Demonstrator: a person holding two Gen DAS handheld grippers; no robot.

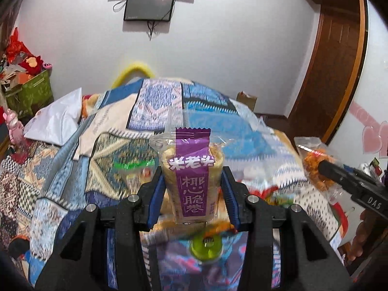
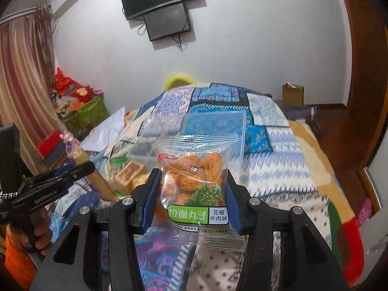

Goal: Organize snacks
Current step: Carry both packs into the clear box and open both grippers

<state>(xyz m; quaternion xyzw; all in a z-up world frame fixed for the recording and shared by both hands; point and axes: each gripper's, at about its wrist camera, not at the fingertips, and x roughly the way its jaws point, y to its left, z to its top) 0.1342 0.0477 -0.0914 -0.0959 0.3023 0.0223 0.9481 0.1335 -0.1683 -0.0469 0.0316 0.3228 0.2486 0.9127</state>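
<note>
Purple-labelled wafer pack point(image 1: 192, 181) pinched upright in left tongs point(image 1: 192, 194); right tongs point(image 2: 191, 201) clamp noodle-ball packet point(image 2: 194, 184).

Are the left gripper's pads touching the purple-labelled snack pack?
Touching. The left wrist view shows both blue pads pressed against the purple-labelled snack pack, held upright.

The right gripper point(image 2: 191, 191) holds a clear snack bag point(image 2: 194, 181) of orange noodle balls between its blue fingers point(image 2: 150, 198), above the bed point(image 2: 266, 145). Left of the bag, the left gripper point(image 2: 80, 168) holds a long yellow snack point(image 2: 97, 177).
</note>
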